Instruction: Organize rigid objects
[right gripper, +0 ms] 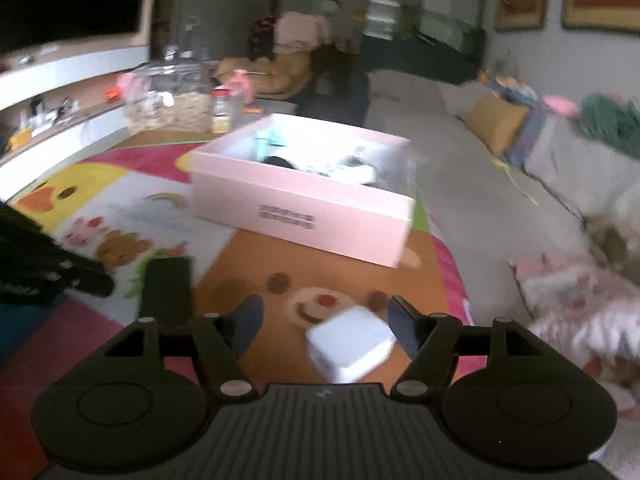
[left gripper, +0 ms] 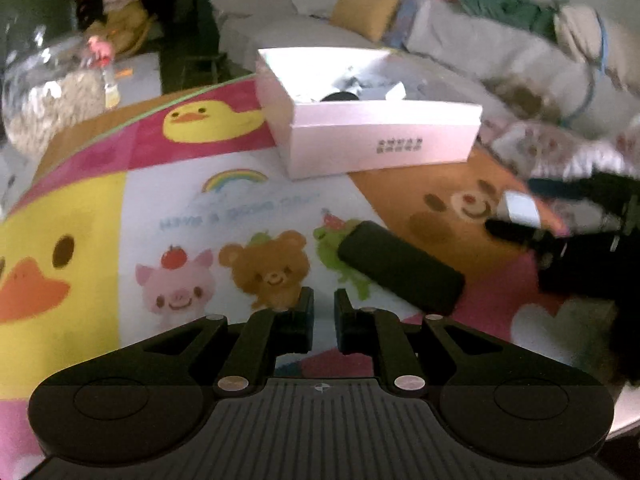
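Tidying hard things into the pink box

I am holding my right gripper (right gripper: 325,322) with its jaws standing apart around the small white block (right gripper: 349,344); its right finger looks close to the block, but the blur is hiding whether it is touching; the block is lying on the cartoon mat (left gripper: 160,208), so I think I am lining up to pinch it; my left gripper (left gripper: 323,312) is pulled together on nothing, hovering near the black bar (left gripper: 400,266), which is lying flat on the mat; the pink box (right gripper: 296,204) is sitting open just past both, already holding a few things, ready for more.
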Motion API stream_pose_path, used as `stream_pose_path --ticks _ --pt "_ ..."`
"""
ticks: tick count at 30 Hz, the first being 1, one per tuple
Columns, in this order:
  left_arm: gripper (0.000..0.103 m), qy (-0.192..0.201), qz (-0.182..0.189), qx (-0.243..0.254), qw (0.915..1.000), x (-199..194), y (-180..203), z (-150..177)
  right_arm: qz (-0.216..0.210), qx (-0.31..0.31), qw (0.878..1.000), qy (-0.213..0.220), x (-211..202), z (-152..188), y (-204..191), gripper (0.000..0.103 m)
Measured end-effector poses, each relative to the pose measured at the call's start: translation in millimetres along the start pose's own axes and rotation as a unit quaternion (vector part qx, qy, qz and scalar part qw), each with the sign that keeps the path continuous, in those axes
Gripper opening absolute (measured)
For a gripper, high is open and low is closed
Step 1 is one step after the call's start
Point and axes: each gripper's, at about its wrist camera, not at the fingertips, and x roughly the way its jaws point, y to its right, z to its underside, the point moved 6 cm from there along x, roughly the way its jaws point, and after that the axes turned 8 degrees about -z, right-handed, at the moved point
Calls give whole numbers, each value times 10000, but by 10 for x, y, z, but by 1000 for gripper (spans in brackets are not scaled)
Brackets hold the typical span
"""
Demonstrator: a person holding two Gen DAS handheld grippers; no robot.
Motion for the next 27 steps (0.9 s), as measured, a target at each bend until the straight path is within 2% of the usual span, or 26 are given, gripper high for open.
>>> stream_pose_path --ticks 3,7,8,10,12,16,21,24,27 --pt "13 -11 -58 -111 9999 -9 -66 8 30 -329 9994 -131 91 9 -159 69" --pt "13 -21 -170 -261 9995 -16 -179 8 -289 -508 9978 -297 186 -1 -448 68" --pt "13 -28 -216 -301 9993 -18 -208 8 -486 -504 9969 -355 205 -4 -525 68" --pt "13 -43 -236 -349 9991 -23 -257 14 -1179 -338 9914 -452 188 -10 -663 68" --pt "13 -37 -274 -205 9994 -51 -243 39 -1517 -287 9871 -420 135 -29 -713 67" --pt "17 37 -251 209 9995 -82 -82 84 -1101 -324 9933 -108 11 -111 -548 67" --pt "20 14 1 367 9993 -89 48 99 -492 261 9984 1 -49 -114 -21 67" --pt "36 -80 288 396 9988 -94 104 105 -234 620 9977 -106 0 -14 232 67" --pt "44 -139 341 535 9979 -97 178 110 -175 886 9957 -225 64 103 365 68"
